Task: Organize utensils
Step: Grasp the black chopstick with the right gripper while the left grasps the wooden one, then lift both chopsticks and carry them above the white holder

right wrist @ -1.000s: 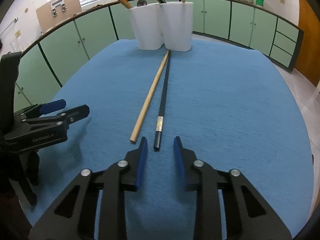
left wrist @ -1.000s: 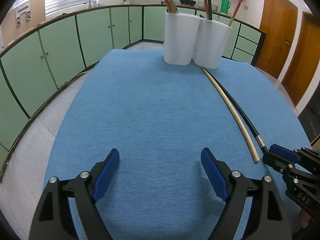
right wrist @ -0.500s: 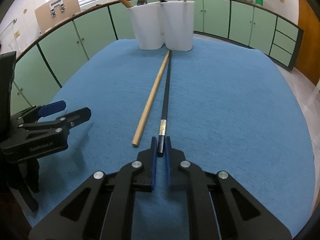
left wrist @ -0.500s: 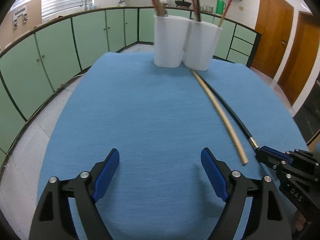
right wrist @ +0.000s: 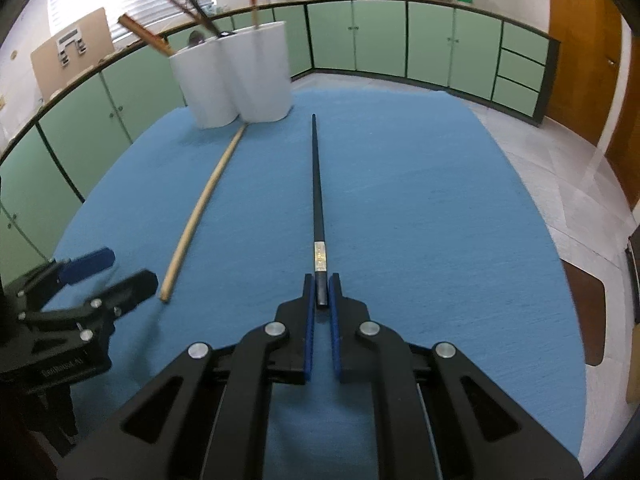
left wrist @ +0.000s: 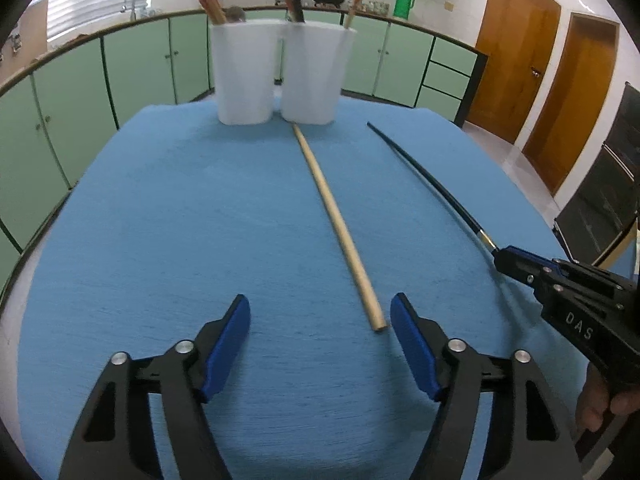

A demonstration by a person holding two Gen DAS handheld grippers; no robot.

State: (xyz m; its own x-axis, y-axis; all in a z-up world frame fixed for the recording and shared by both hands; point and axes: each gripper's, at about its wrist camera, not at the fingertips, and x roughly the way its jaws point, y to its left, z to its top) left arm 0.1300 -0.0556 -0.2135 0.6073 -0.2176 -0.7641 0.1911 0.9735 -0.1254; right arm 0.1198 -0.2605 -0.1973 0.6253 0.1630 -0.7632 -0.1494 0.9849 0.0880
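Observation:
My right gripper (right wrist: 319, 289) is shut on the near end of a black chopstick (right wrist: 317, 184), which has a silver band and points ahead over the blue mat; it also shows in the left wrist view (left wrist: 430, 178). A light wooden chopstick (left wrist: 336, 224) lies on the mat, its near end just ahead of my open, empty left gripper (left wrist: 320, 320), close to the right finger. Its far end touches two white utensil holders (left wrist: 280, 76) at the back, which hold several chopsticks. The holders also show in the right wrist view (right wrist: 236, 76).
A blue mat (left wrist: 180, 208) covers the round table. Green cabinets (right wrist: 400, 40) ring the room, and wooden doors (left wrist: 552, 72) stand at the right. My right gripper body (left wrist: 560, 292) sits at the right of the left wrist view.
My right gripper closed on the black chopstick's near end and swung it rightward, away from the wooden one. My left gripper moved toward the wooden chopstick's near end.

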